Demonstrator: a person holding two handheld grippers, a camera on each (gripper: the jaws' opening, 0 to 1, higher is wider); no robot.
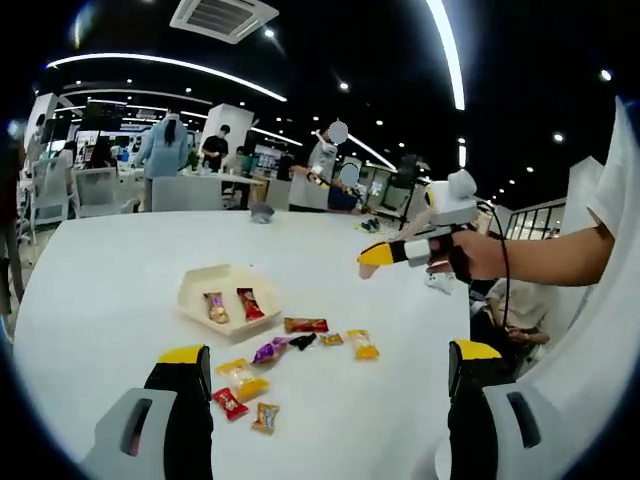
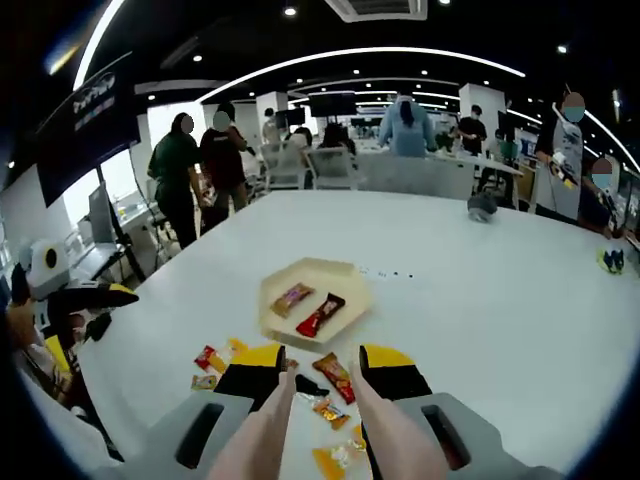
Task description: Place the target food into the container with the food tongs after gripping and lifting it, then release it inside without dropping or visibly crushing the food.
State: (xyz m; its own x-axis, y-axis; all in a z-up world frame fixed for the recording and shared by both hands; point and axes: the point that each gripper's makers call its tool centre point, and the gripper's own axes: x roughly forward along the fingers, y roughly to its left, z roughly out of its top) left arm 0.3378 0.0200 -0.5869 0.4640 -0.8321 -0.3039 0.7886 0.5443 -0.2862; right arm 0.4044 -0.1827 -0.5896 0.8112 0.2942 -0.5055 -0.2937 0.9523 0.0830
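- In the right gripper view, the right gripper (image 2: 322, 375) pinches pale tongs (image 2: 262, 440) between its fingers; their tips are hidden among the candies (image 2: 333, 376).
- The left gripper (image 1: 330, 362) is spread wide, holding nothing.
- Beyond the candies, the tray (image 2: 352, 271) holds two candies; the white table (image 2: 500, 300) beyond is free.

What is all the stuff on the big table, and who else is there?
Table: one, white, round-edged.
Container: one, cream paper tray, mid-table, open.
Candies in container: two, one gold-brown, one red.
Loose candies: about eight, red, yellow, purple, black, orange, beside the container.
Food tongs: one pair, pale, held in the right tool above the loose candies.
Dark object: one, grey, far table edge.
People: several, standing behind.
Left tool: yellow-tipped black jaws, wide apart.
Right tool: closed on the tongs.
Hand: holding the right tool.
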